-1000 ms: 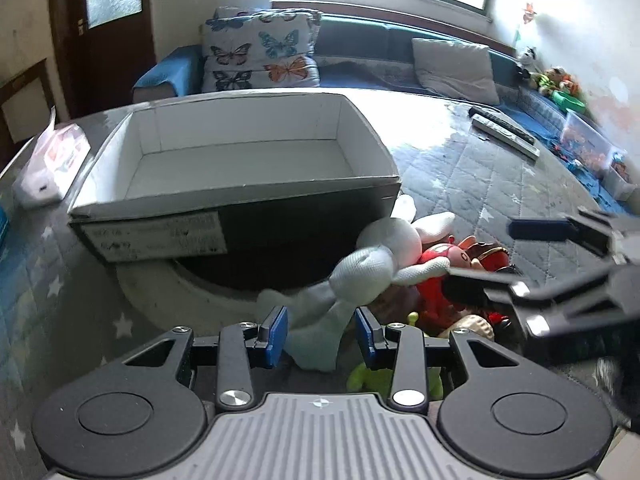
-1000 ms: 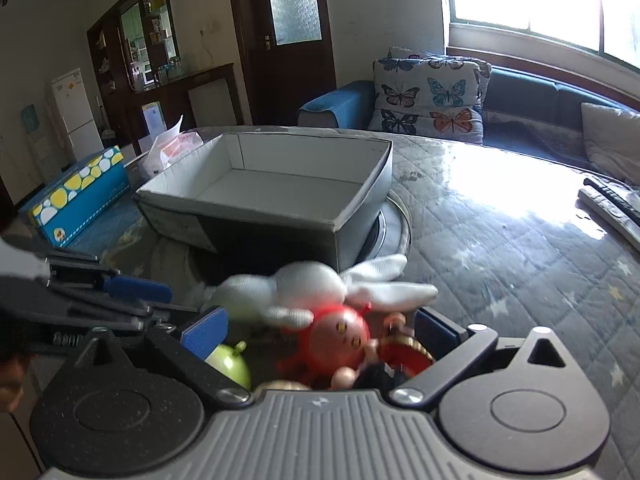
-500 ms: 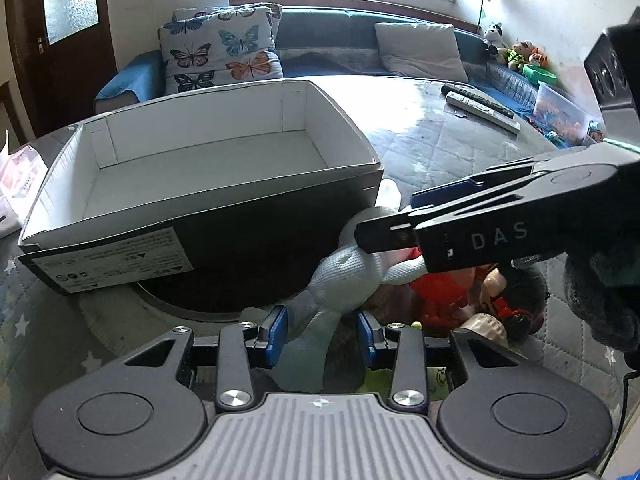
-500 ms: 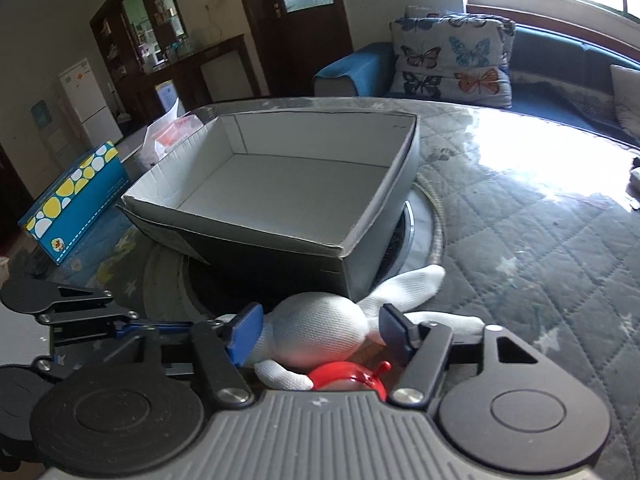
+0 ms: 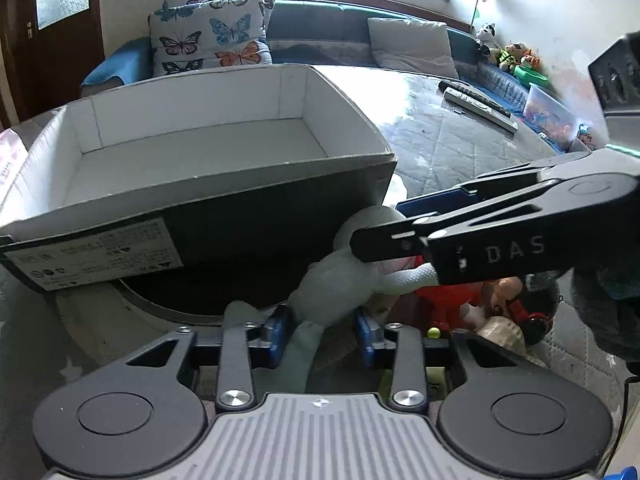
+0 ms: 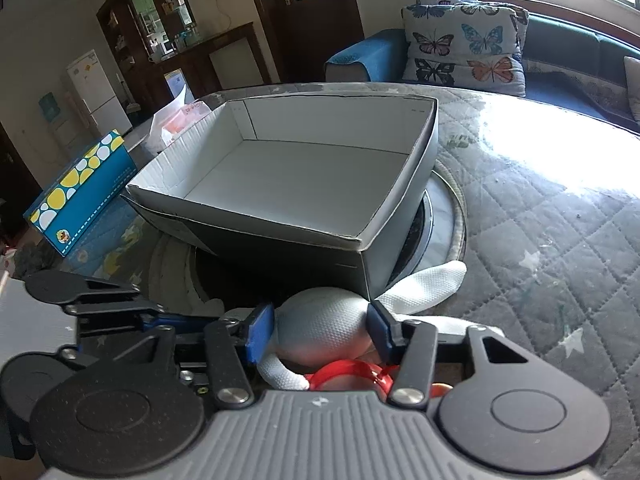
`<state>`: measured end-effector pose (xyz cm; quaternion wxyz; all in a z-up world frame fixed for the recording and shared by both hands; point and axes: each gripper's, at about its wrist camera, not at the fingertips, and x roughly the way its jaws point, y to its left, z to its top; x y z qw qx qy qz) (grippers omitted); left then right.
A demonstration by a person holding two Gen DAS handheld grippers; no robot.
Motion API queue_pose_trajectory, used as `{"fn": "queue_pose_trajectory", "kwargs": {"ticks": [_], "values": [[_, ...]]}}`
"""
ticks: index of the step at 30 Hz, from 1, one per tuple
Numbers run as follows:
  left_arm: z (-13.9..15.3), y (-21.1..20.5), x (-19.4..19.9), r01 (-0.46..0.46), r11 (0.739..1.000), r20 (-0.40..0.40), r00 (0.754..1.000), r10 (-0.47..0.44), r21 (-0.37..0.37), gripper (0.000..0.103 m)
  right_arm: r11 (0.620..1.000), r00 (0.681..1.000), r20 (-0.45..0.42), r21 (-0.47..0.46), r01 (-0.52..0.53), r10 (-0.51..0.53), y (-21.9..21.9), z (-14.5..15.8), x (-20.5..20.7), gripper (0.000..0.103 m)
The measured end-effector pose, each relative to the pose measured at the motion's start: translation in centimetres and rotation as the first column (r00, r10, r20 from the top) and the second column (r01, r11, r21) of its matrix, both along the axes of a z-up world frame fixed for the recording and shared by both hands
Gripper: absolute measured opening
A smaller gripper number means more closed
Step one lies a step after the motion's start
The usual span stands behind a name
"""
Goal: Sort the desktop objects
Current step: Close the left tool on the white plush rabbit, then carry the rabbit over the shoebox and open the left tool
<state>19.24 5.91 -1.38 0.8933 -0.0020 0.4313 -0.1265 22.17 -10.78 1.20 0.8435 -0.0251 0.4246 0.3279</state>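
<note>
A white plush rabbit (image 5: 340, 284) lies on the quilted table just in front of an empty cardboard box (image 5: 192, 148). My left gripper (image 5: 322, 330) is shut on the rabbit's lower body. My right gripper (image 6: 318, 332) is closed around the rabbit's head (image 6: 324, 320), blue pads touching both sides; it also shows from the side in the left wrist view (image 5: 404, 220). A red toy (image 5: 452, 300) and other small toys lie under and beside the rabbit. The box (image 6: 304, 176) sits on a round turntable.
Remote controls (image 5: 476, 102) lie far right on the table. A blue dotted tissue box (image 6: 80, 192) and a plastic pack (image 6: 180, 120) sit to the left of the box. A sofa with butterfly cushions (image 5: 212, 40) stands behind the table.
My right gripper has moved forward over the red toy and closed its pads around the rabbit's head. The left gripper has kept its hold on the rabbit's body.
</note>
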Motion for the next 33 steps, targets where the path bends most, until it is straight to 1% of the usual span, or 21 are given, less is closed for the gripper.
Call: {"fn": "queue_pose_trajectory", "kwargs": {"ticks": [2,4,8,12,15,18,22,25,28,33], "values": [[0.0,0.0,-0.2,0.003,1.0,0.016,1.0,-0.003,0.005,0.028,1.0,1.0,0.01,-0.003,0.007,-0.007,0.0,0.1,-0.2,0.044],[0.4,0.2,-0.7,0.007,1.0,0.03,1.0,-0.007,-0.009,0.026,1.0,1.0,0.017,0.0,0.011,-0.011,-0.2,0.3,-0.5,0.042],[1.5,0.5,-1.8,0.005,1.0,0.065,0.998,-0.004,-0.015,0.024,1.0,0.999,0.033,0.018,0.008,-0.009,-0.4,1.0,-1.5,0.04],[3.7,1.1,-3.0,-0.004,1.0,0.134,0.991,0.007,-0.021,0.023,0.999,0.995,0.095,0.052,-0.001,-0.004,-0.6,3.1,-3.0,0.039],[6.0,1.7,-3.6,-0.02,1.0,0.211,0.977,0.023,-0.017,0.023,0.997,0.987,0.161,0.077,-0.013,0.001,-0.4,5.5,-3.6,0.038],[8.1,2.4,-3.1,-0.042,0.999,0.275,0.96,0.042,-0.006,0.023,0.994,0.975,0.224,0.106,-0.027,0.003,0.2,7.7,-3.5,0.038],[9.6,3.6,-1.1,-0.068,0.997,0.317,0.947,0.053,0.036,0.023,0.989,0.968,0.249,0.143,-0.036,-0.001,1.5,9.1,-1.3,0.038],[9.8,4.6,1.3,-0.085,0.994,0.307,0.95,0.06,0.071,0.023,0.988,0.971,0.24,0.153,-0.036,-0.002,2.9,9.4,1.1,0.038],[9.4,5.7,4.0,-0.099,0.991,0.273,0.959,0.071,0.088,0.023,0.987,0.978,0.208,0.157,-0.026,-0.007,4.3,8.8,3.8,0.038],[7.4,7.4,8.1,-0.11,0.988,0.2,0.976,0.086,0.112,0.023,0.988,0.992,0.123,0.153,0.011,-0.03,6.2,6.3,7.8,0.038]]}}
